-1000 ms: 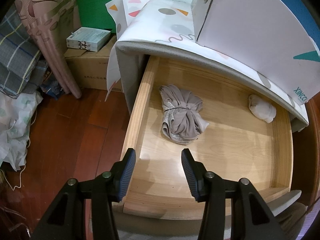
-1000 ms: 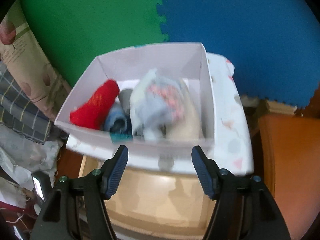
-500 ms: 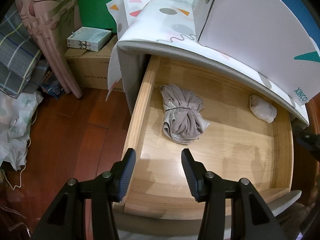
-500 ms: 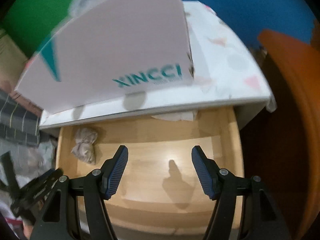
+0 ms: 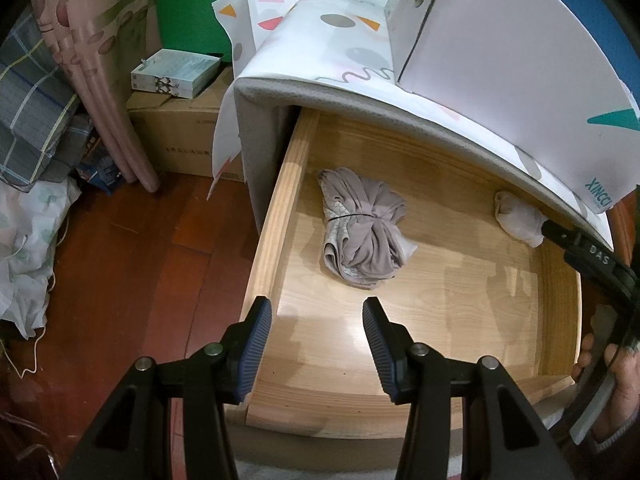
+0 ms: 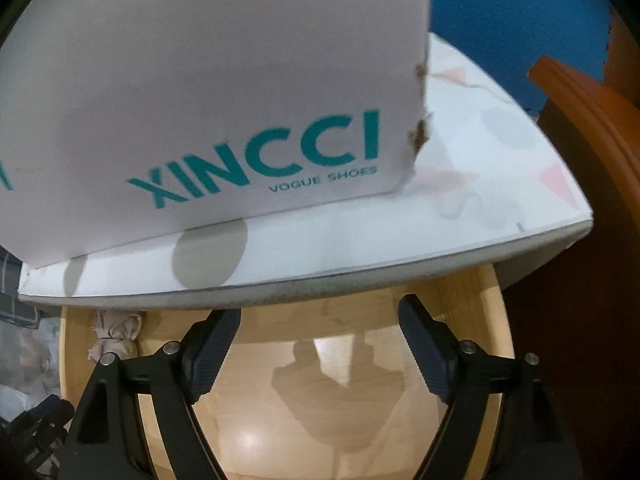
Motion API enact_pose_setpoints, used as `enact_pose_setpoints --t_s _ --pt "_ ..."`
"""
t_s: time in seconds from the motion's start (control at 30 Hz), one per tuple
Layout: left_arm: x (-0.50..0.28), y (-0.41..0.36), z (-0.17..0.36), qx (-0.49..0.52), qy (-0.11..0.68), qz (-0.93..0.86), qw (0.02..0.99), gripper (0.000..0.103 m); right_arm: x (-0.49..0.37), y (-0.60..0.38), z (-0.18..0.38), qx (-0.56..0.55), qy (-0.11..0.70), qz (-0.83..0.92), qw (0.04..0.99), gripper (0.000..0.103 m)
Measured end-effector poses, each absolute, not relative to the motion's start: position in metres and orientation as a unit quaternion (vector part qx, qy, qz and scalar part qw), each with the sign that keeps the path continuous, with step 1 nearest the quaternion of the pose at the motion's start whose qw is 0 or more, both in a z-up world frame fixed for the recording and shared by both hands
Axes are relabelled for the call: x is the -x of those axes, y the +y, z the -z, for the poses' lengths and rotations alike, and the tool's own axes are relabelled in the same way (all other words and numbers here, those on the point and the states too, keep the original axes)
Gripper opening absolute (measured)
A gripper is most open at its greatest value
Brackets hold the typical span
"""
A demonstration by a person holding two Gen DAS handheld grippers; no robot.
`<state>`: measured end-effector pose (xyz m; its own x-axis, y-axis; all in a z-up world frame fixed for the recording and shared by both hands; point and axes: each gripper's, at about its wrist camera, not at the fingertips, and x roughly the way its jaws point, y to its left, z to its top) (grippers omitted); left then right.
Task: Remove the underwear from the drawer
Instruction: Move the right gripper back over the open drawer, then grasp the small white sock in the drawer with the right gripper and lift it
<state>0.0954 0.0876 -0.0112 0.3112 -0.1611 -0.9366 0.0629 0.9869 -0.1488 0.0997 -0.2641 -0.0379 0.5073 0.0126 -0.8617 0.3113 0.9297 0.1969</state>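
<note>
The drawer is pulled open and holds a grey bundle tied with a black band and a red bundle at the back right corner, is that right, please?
Not quite: the bundle at the back right corner is white, not red, as the left wrist view shows. The drawer is indeed pulled open, and the grey bundle tied with a black band lies in it.

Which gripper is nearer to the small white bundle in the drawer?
Right. The right gripper reaches to just beside the white bundle; the left gripper hangs at the drawer's front, far across.
</note>
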Motion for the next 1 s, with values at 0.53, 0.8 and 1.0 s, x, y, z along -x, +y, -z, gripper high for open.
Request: enact_pose_setpoints --t_s 0.53,0.8,1.0 --pt "-0.098 0.09 0.014 0.056 0.591 0.075 0.801 0.048 -0.112 -0.273 0.046 -0.151 0.483 0.097 0.857 0.089" --pt "-0.096 0.09 0.016 0.057 0.591 0.075 0.801 0.048 -0.109 -0.283 0.048 -0.133 0.481 0.084 0.863 0.1" --pt "-0.096 0.089 0.015 0.054 0.592 0.075 0.801 0.048 -0.11 -0.283 0.054 -0.109 0.482 0.097 0.864 0.101"
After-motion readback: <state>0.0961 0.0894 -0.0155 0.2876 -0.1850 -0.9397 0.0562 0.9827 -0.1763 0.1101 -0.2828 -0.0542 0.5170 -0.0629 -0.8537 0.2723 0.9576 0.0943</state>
